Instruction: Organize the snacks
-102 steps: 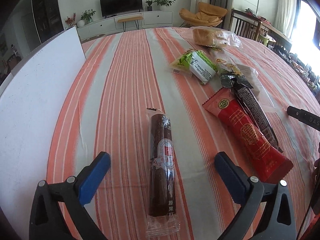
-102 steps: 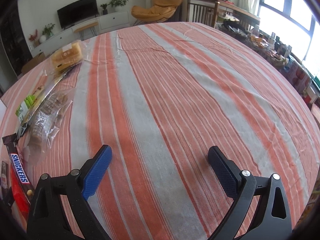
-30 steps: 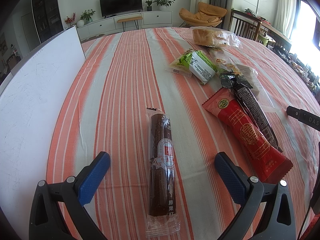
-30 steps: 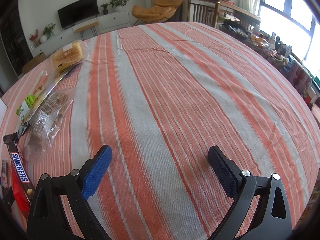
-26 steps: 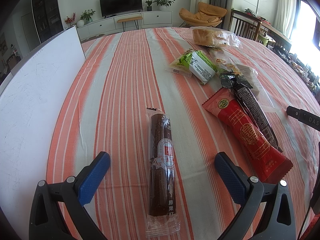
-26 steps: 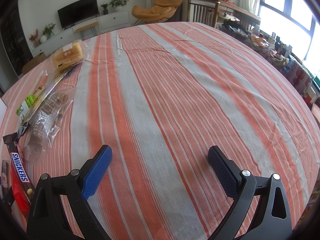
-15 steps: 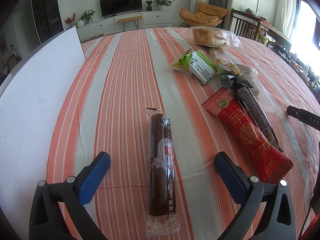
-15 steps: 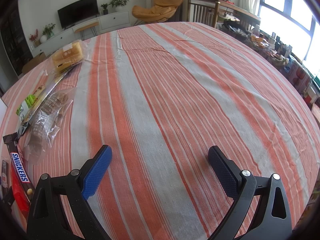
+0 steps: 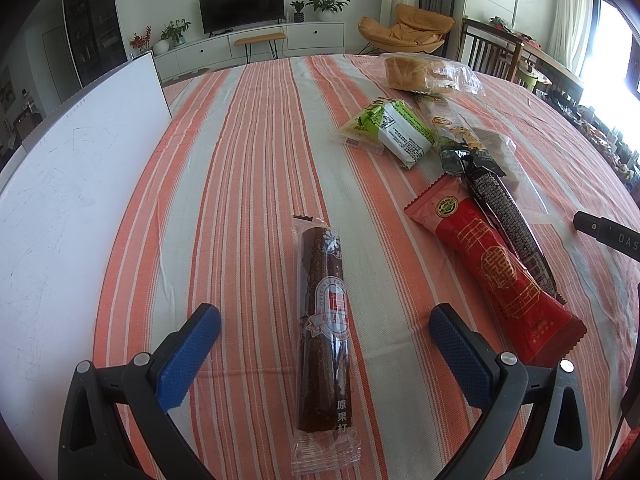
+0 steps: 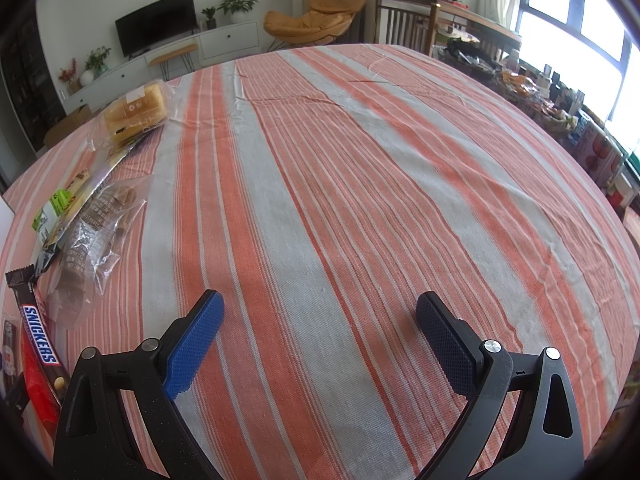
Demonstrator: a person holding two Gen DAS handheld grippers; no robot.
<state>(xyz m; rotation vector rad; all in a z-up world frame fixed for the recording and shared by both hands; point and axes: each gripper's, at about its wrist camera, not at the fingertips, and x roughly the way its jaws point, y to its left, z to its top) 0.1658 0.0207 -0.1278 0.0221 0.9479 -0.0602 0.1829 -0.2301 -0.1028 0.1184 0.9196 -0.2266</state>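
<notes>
Lining up my left gripper (image 9: pixel 324 344) over the long brown snack (image 9: pixel 326 332).
It points straight away between my wide-apart fingers; my right gripper (image 10: pixel 318 330), also apart, has only cloth.

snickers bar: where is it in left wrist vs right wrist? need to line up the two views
Left wrist: the Snickers bar lies right of centre, its back side up, partly on the red packet.
Right wrist: at the far left edge, logo up, the red packet beside it.
Shared landmark: the bagged bread at the far end of the snack row.
</notes>
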